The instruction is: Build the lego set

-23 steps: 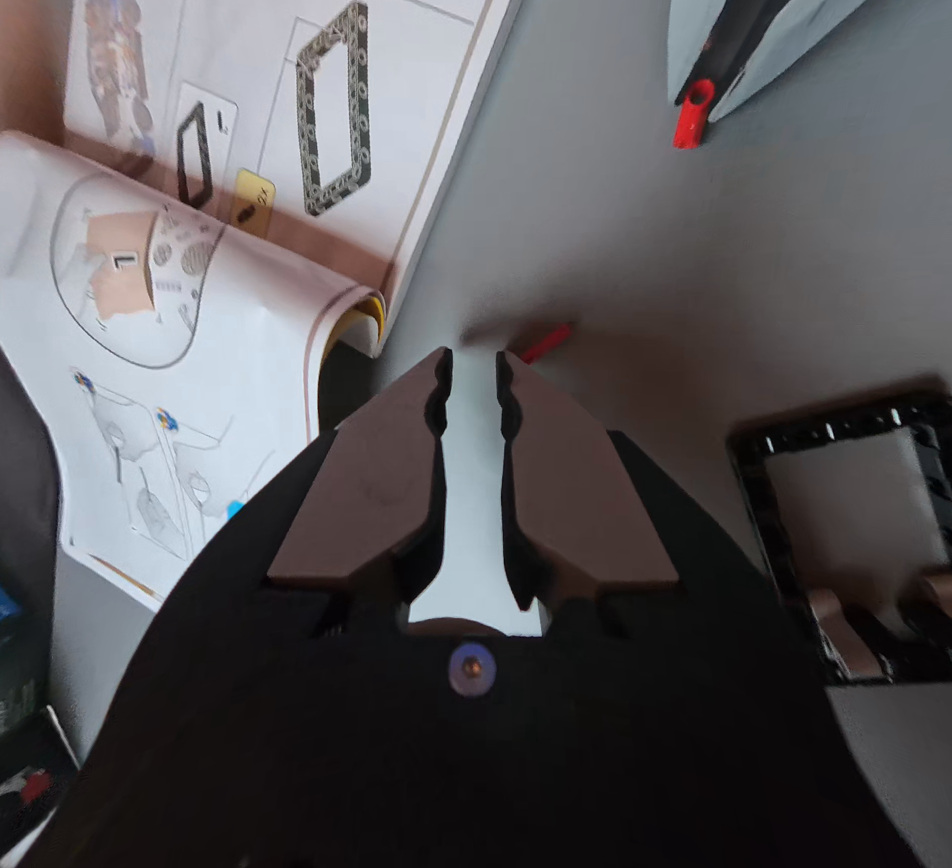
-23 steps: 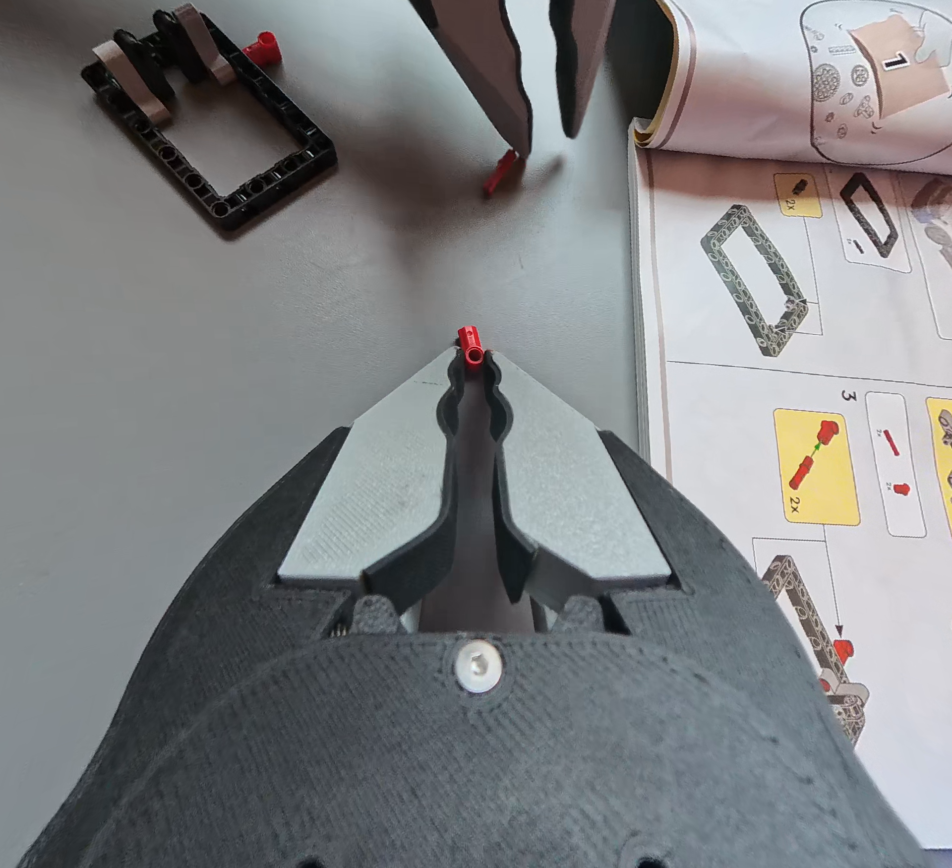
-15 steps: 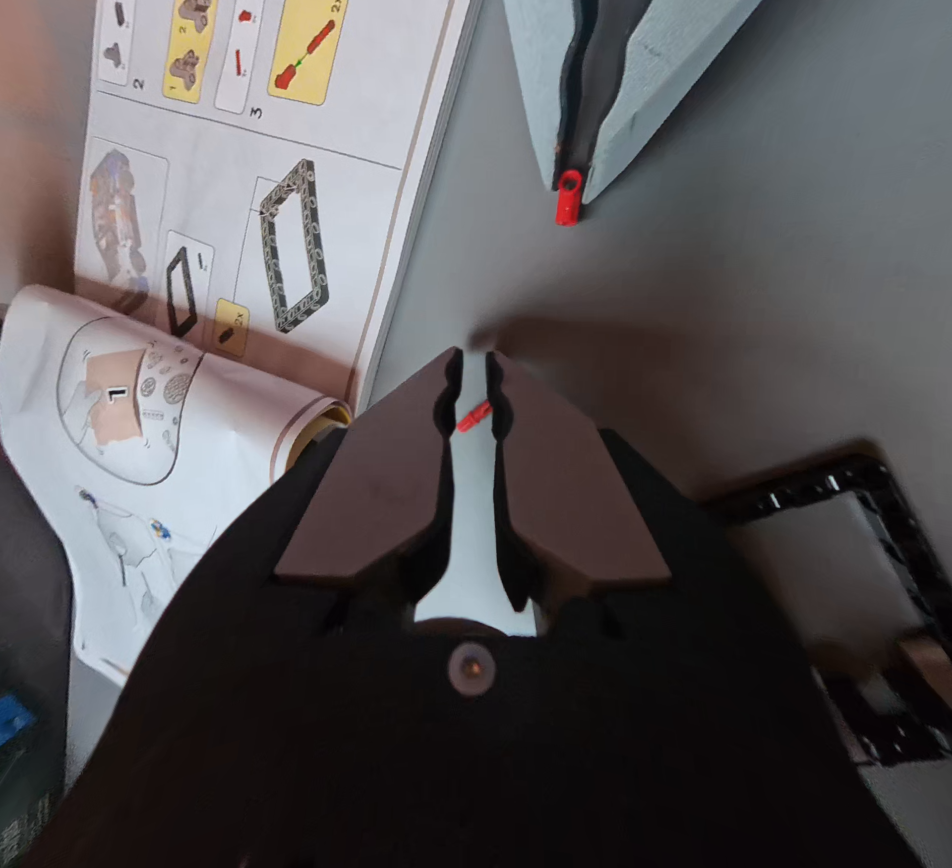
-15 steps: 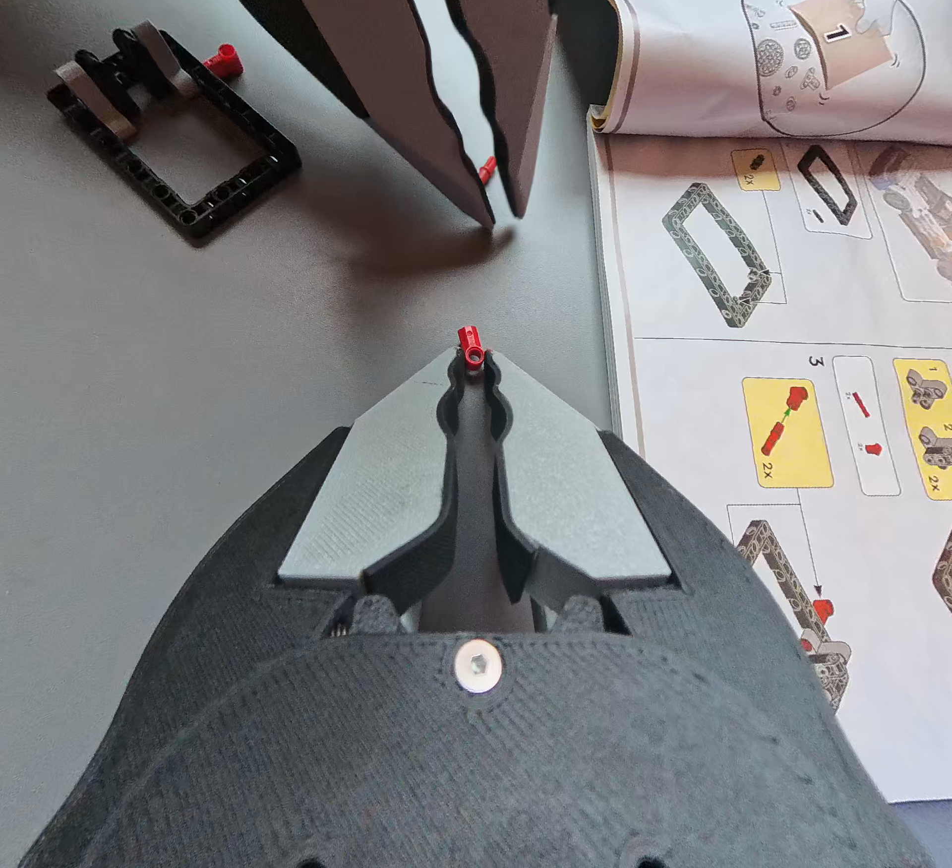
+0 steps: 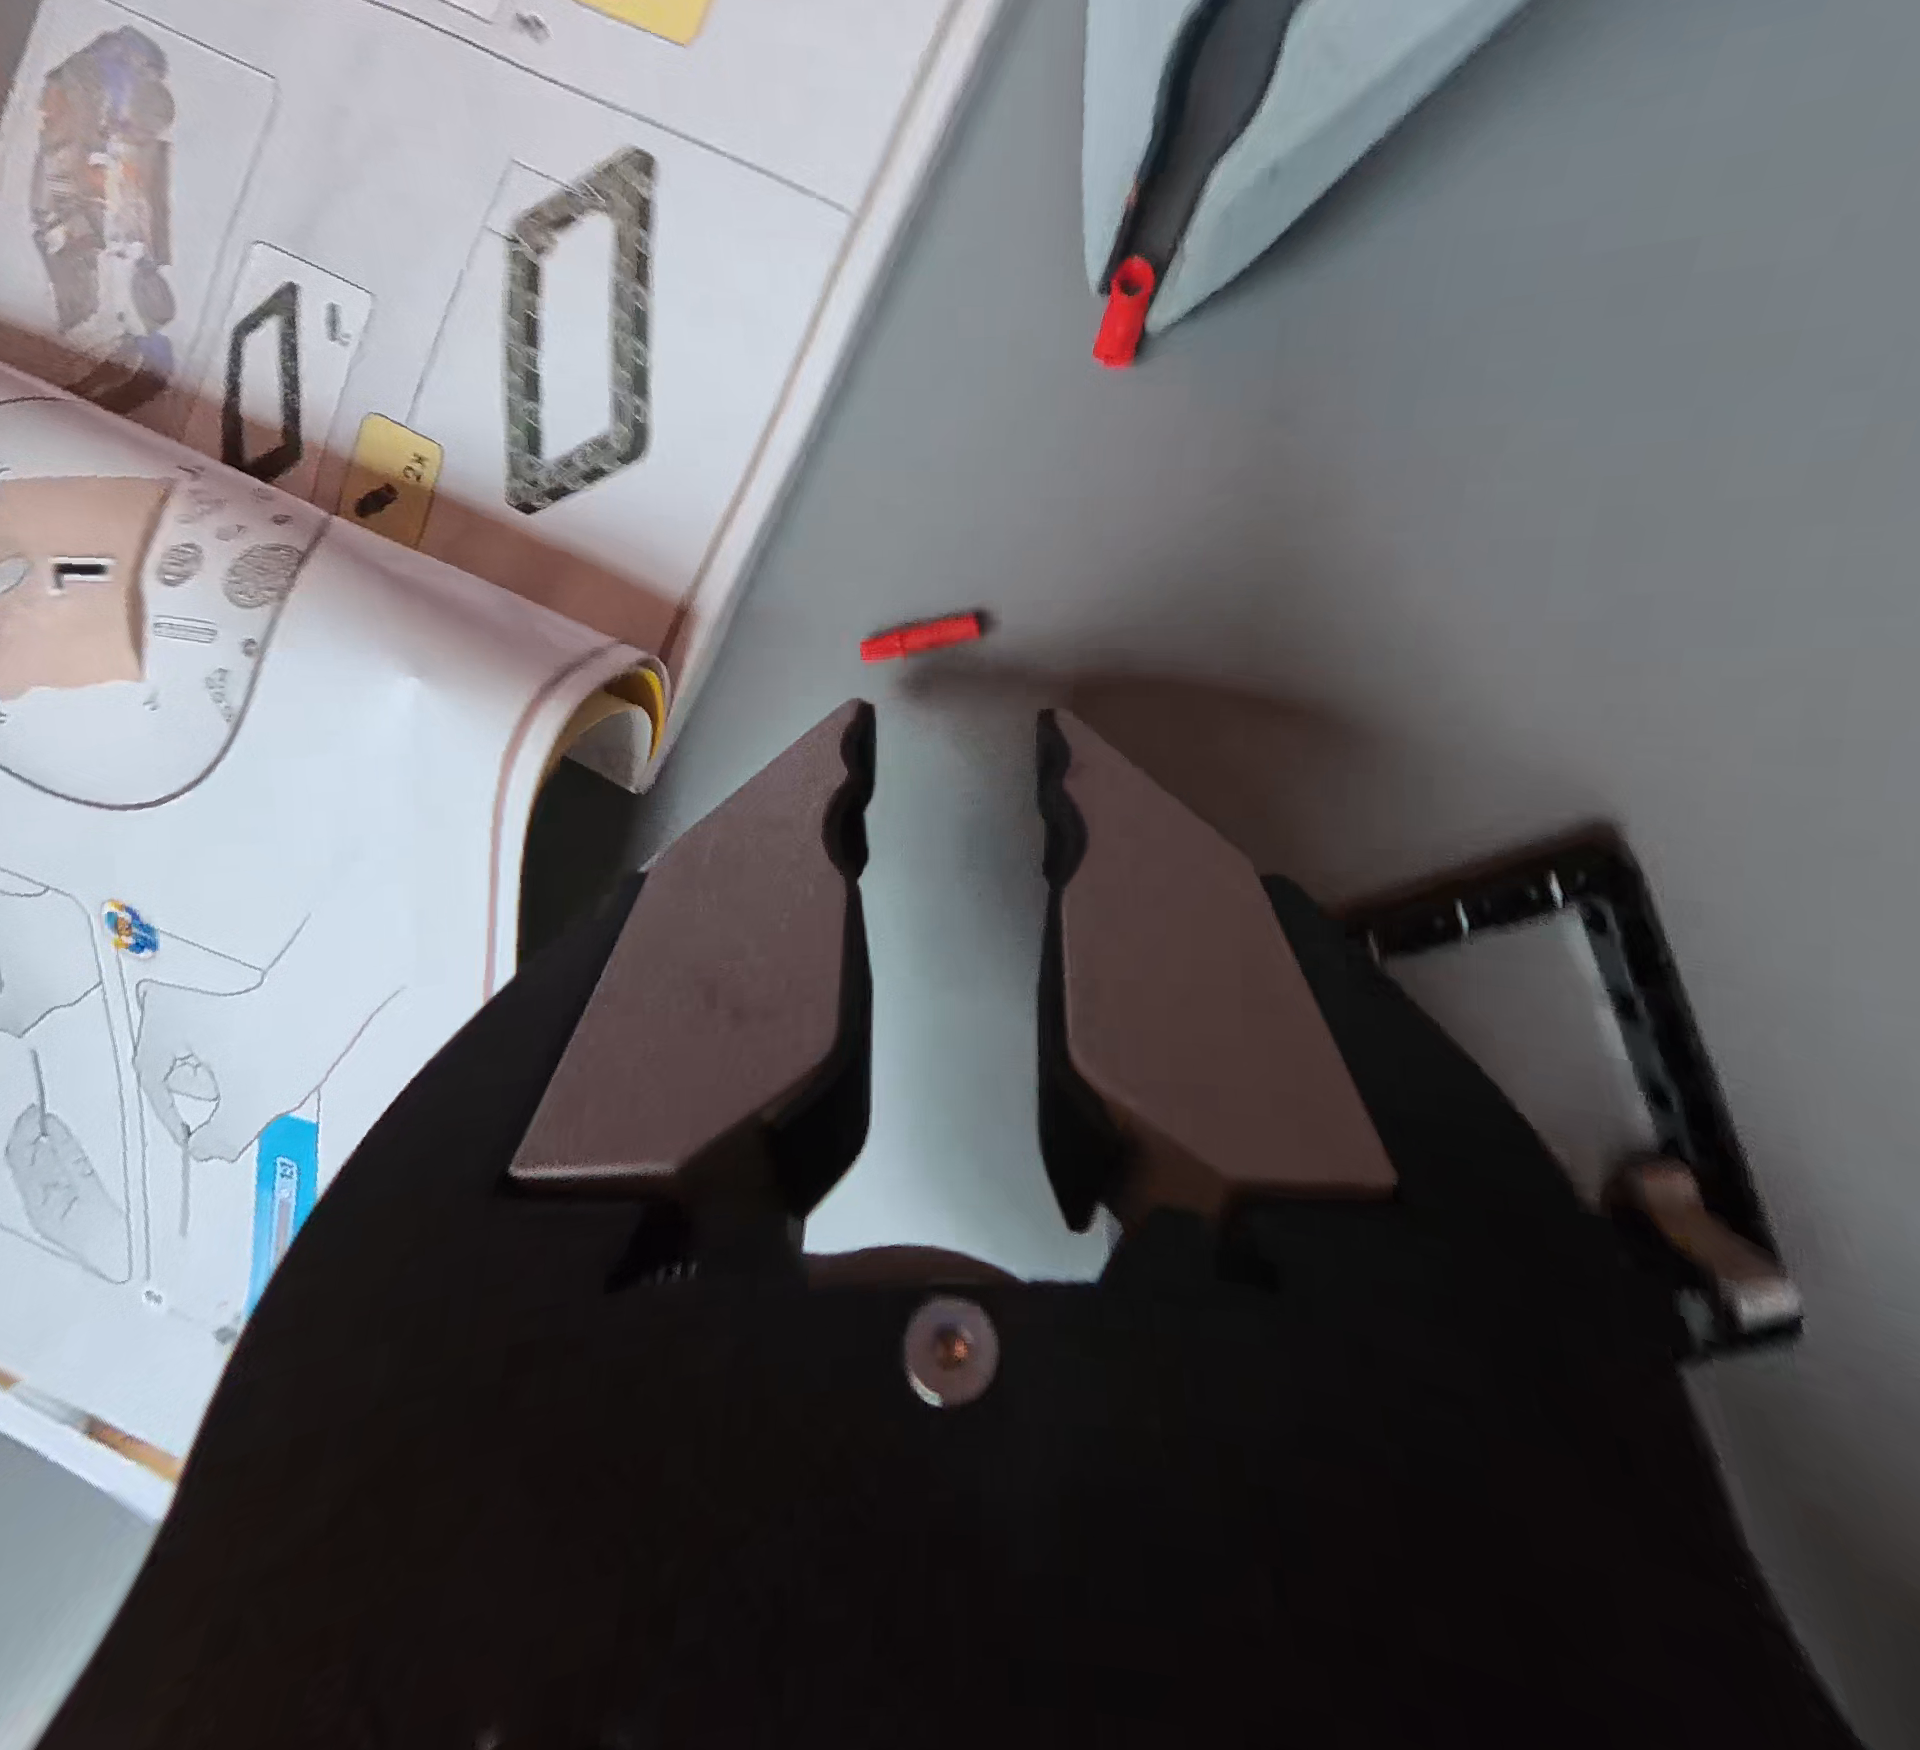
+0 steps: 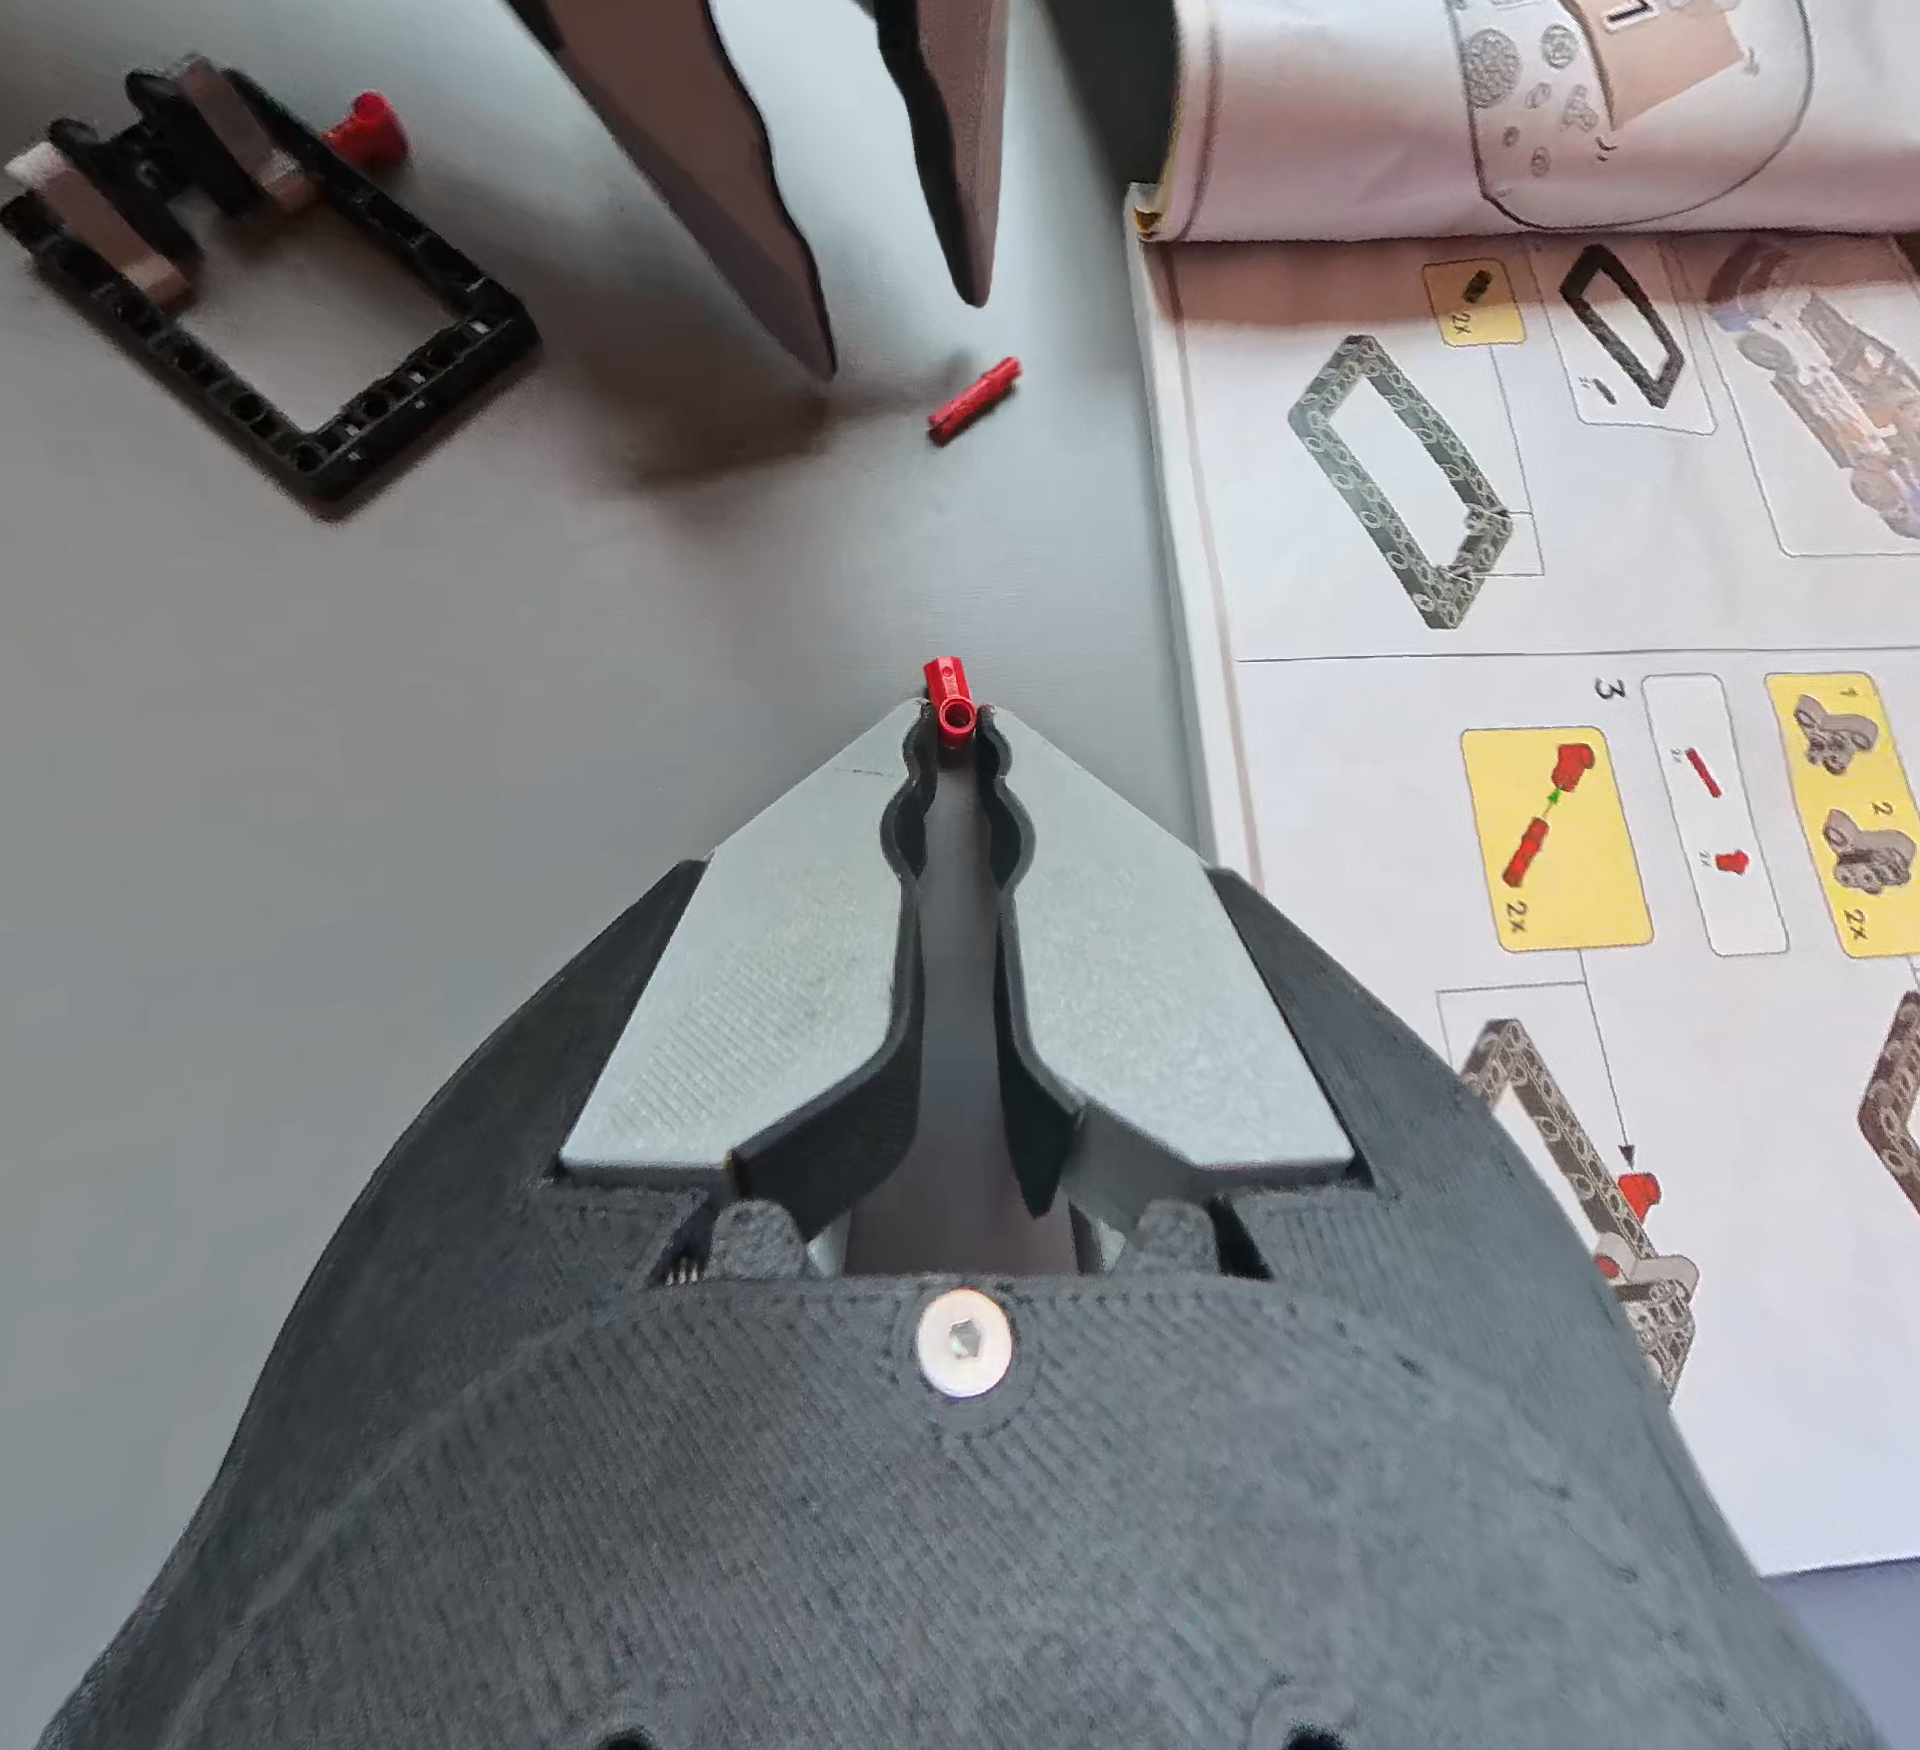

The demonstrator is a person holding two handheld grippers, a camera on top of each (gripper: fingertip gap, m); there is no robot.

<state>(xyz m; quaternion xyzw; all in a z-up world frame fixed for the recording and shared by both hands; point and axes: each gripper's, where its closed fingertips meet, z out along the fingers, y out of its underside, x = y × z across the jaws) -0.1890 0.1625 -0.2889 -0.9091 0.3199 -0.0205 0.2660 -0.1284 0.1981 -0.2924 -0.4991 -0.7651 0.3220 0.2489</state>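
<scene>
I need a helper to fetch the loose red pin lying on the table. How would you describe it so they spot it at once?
Start at the open instruction booklet; beside its inner edge, on the grey table, lies the slim red pin. It lies flat and free just beyond the open left tongs, unlike the red connector pinched in the right tongs.

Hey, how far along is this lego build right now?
Early. Done: the black frame already carries two tan pieces and a red bush at one corner. In hand: the right claw pinches a second red bush; the left claw is open, and the red axle lies loose on the table. Left: joining axle and bush, fitting them to the frame, then the rest of the manual.
</scene>
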